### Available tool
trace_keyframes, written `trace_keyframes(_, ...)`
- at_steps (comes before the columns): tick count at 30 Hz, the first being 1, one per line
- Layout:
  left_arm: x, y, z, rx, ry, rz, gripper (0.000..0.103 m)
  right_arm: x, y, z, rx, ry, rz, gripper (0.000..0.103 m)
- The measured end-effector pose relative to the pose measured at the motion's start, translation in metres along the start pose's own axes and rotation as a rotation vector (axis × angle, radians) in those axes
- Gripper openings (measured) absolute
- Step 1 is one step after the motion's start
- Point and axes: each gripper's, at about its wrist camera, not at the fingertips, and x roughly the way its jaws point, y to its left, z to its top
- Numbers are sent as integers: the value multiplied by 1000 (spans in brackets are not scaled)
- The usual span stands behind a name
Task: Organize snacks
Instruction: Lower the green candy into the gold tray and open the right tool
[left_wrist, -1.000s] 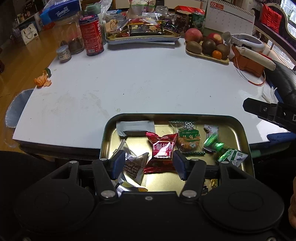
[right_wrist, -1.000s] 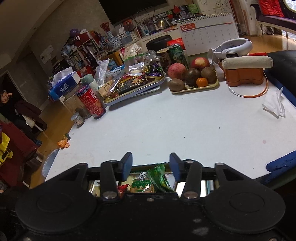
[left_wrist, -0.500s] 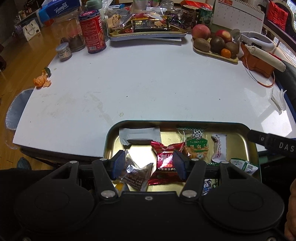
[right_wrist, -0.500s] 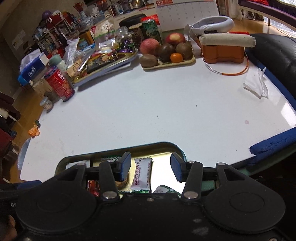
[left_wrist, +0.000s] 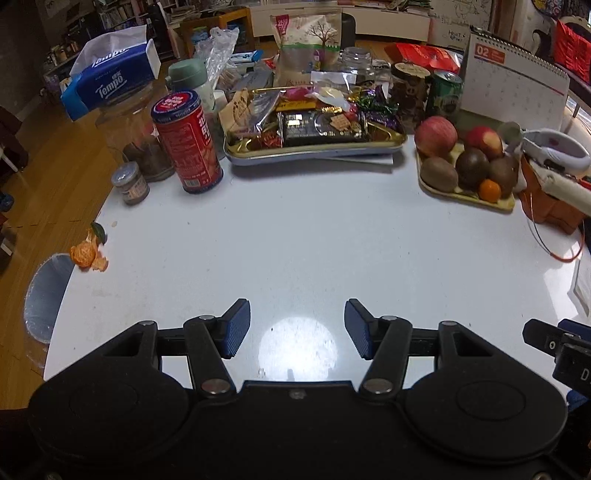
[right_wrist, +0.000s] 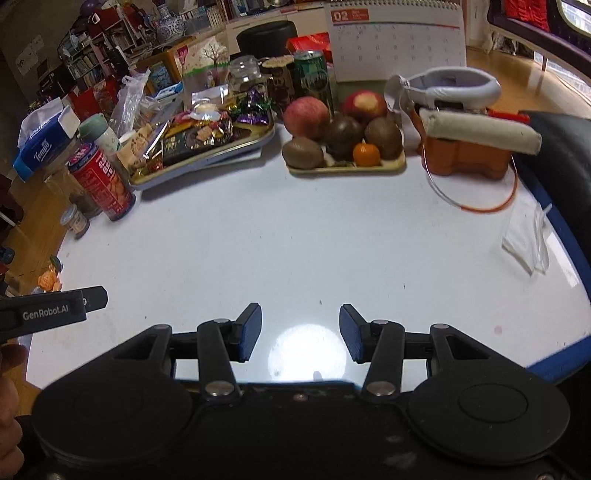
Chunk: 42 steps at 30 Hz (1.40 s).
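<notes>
My left gripper (left_wrist: 296, 328) stands open over the bare white table (left_wrist: 295, 240), nothing between its blue pads. My right gripper (right_wrist: 300, 332) is open too, empty, above the same table (right_wrist: 295, 240). At the far side lies a gold tray (left_wrist: 314, 149) heaped with wrapped snacks and a dark biscuit pack (left_wrist: 321, 127); in the right wrist view the same tray (right_wrist: 207, 162) sits at the back left. The near tin of snacks is out of both views. The left gripper's body (right_wrist: 51, 310) shows at the right view's left edge.
A red can (left_wrist: 186, 142), small jar (left_wrist: 130, 182), glass jar and tissue box (left_wrist: 110, 85) stand back left. A fruit tray (left_wrist: 465, 173) and an orange holder (right_wrist: 469, 155) sit back right, a calendar (right_wrist: 395, 37) behind. Orange peel (left_wrist: 86, 254) lies at the left edge, a tissue (right_wrist: 528, 240) right.
Both grippers moved forward over the table, away from the near tin of snacks, which has dropped out of view. The far tray and fruit now look closer. Jaws kept the same width.
</notes>
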Motion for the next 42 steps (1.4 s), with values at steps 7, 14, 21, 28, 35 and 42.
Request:
trace_keyframes(7, 34, -1, 30, 3, 23, 7, 62, 27, 15, 51, -10, 16, -54, 53)
trace_keyframes(14, 48, -3, 10, -5, 133, -43, 61, 65, 4, 47, 54, 158, -89, 53)
trace_keyframes(21, 17, -11, -57, -3, 154, -61, 61, 53, -7, -28, 55, 267, -87, 53)
trace_keyframes(28, -10, -22, -123, 139, 40, -1, 62, 6, -5, -104, -35, 140, -68, 53)
trace_keyframes(35, -16, -6, -150, 83, 39, -32, 62, -23, -9, -149, -51, 65, -79, 53)
trace_keyframes(42, -14, 2, -162, 13, 47, -38, 62, -31, -4, -158, -61, 6, -90, 53)
